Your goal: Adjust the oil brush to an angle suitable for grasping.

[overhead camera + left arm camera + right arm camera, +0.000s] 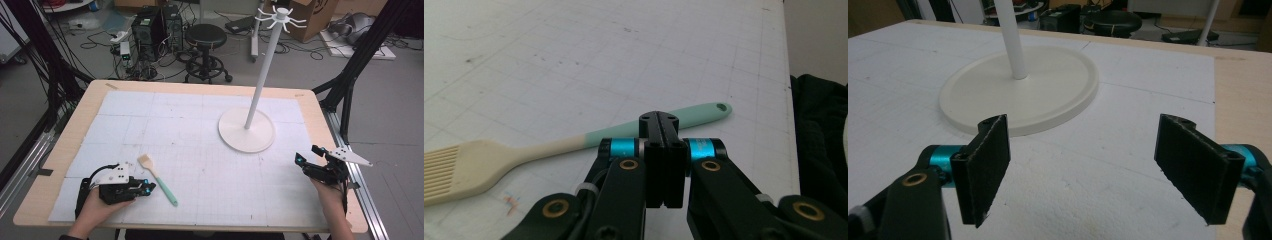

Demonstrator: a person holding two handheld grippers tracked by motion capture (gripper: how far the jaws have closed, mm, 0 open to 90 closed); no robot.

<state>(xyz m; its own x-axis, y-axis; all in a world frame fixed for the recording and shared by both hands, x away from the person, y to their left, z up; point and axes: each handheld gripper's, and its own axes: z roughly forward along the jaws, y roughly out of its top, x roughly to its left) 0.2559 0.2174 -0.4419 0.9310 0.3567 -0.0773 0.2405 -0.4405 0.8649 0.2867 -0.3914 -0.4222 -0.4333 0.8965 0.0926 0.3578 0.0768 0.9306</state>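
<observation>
A pastry brush point(159, 180) with a cream head and mint-green handle lies on the white mat at the front left. My left gripper point(148, 188) rests on the mat just left of the handle, its jaws pressed together with nothing between them. In the left gripper view the shut left gripper point(660, 119) sits right in front of the brush point(549, 150), which lies crosswise. My right gripper point(307, 156) hovers at the front right with its jaws wide apart and empty. In the right gripper view the open right gripper point(1088, 170) faces the round base point(1048, 95) of the white stand.
A tall white stand point(247, 129) with a hooked top point(281, 16) rises right of centre on the mat. The wooden table edge point(330, 125) runs close by the right gripper. Beyond the table are a stool point(205, 37), computers and cables on the floor.
</observation>
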